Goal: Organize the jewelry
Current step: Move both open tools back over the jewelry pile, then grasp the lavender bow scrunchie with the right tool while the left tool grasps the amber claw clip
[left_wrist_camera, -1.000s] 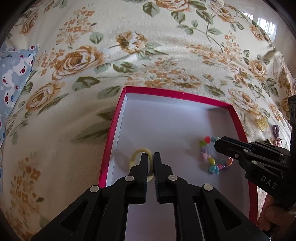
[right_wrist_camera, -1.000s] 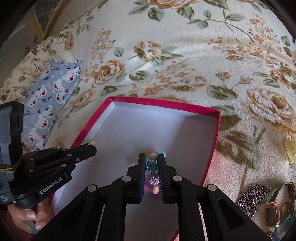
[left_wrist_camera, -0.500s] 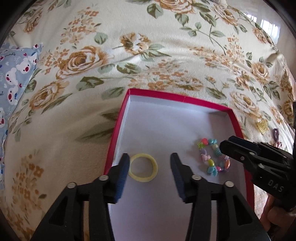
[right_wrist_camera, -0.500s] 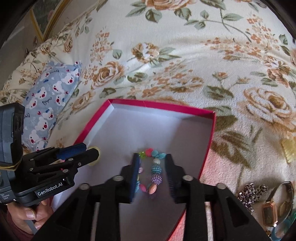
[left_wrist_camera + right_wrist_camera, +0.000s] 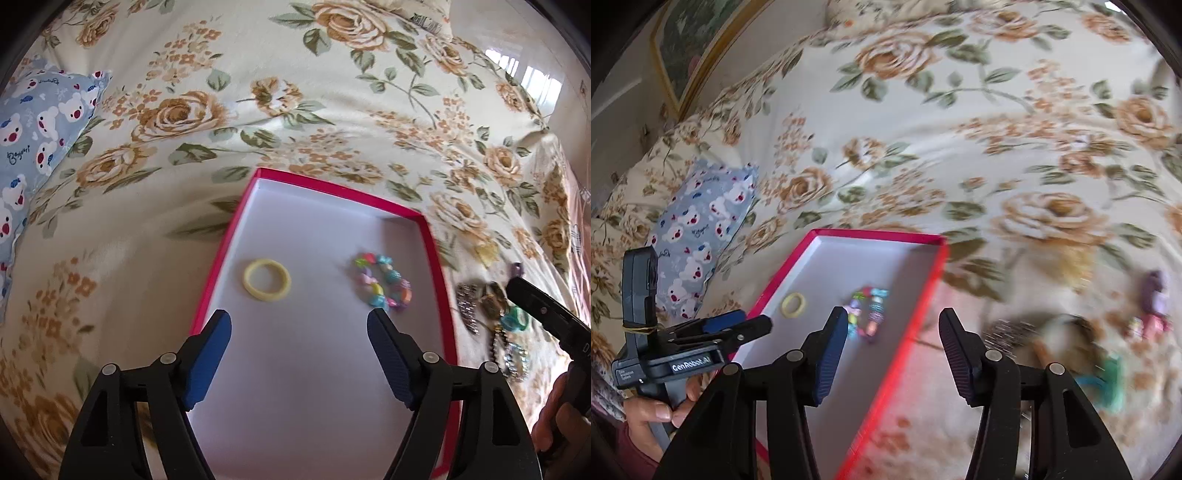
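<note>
A red-rimmed box point(image 5: 236, 229) point(image 5: 871, 233) with a white floor lies on the flowered bedspread. Inside it lie a yellow ring point(image 5: 266, 279) point(image 5: 793, 304) on the left and a bracelet of coloured beads point(image 5: 384, 285) point(image 5: 868, 312) on the right. My left gripper point(image 5: 299, 325) hovers above the box's near half, jaws opening, nothing between them. My right gripper point(image 5: 892, 321) hangs over the box's right rim, jaws opening and empty. More jewelry point(image 5: 495, 314) point(image 5: 1071, 343), a chain, a watch and small trinkets, lies on the bedspread right of the box, blurred in the right wrist view.
A blue pillow point(image 5: 33, 129) point(image 5: 698, 229) printed with bears lies at the far left. A framed picture point(image 5: 690, 44) leans behind the bed. A yellow clip point(image 5: 487, 253) and a purple trinket point(image 5: 1154, 291) lie beyond the jewelry pile. A hand point(image 5: 653, 410) holds the left tool.
Both grippers opened and let go: the yellow ring and the bead bracelet now lie loose in the box. Both tools pulled back and up, the right one swinging right over the rim.
</note>
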